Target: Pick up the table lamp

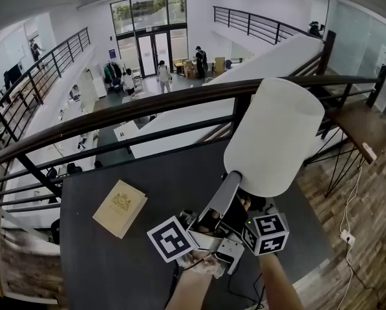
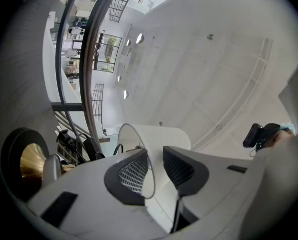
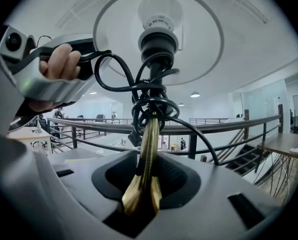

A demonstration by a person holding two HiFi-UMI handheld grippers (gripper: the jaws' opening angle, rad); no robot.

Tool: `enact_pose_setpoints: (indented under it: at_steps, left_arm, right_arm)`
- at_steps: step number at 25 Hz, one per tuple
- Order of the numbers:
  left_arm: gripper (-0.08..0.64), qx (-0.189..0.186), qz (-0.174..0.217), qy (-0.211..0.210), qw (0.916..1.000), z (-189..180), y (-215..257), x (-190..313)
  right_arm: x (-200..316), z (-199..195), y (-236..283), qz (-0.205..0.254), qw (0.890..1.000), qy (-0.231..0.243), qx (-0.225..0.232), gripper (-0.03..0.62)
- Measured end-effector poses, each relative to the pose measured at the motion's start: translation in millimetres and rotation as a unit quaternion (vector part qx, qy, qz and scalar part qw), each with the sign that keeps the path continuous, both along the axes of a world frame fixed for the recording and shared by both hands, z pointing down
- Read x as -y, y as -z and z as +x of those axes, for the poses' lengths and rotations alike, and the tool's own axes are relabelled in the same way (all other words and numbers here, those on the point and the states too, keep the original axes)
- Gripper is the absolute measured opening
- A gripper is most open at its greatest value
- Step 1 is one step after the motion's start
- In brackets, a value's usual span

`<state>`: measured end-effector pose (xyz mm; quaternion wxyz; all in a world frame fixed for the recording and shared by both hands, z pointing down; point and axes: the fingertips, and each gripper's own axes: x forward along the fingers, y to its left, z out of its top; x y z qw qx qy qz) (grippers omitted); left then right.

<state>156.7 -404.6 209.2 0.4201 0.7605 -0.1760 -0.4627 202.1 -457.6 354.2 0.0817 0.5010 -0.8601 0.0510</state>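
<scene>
Now the lamp [image 1: 273,137] slants up and rightward; right gripper [image 3: 148,181] clamps its stem [image 3: 149,149], left gripper [image 2: 155,171] seemingly pinches the shade [image 2: 163,136] rim.

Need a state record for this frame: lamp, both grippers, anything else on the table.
lamp: white cylindrical shade, brass stem, black cord wound round the stem
lamp pose: tilted over the dark table, shade towards the curved dark railing
right gripper: shut on the brass stem
left gripper: shade rim between the jaws; cannot tell whether the pads press
also on table: tan booklet with gold emblem, flat, left of the grippers
</scene>
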Motion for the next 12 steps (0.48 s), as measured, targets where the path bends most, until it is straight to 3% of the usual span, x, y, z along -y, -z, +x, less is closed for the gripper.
enact_pose_setpoints:
  at_steps: [12]
  left_arm:
    - [0.112,-0.001,0.003,-0.005,1.0000,0.8,2.8,-1.6]
  right_arm:
    - [-0.6,3.6,4.1,0.007,1.000,-0.005,0.001,0.141]
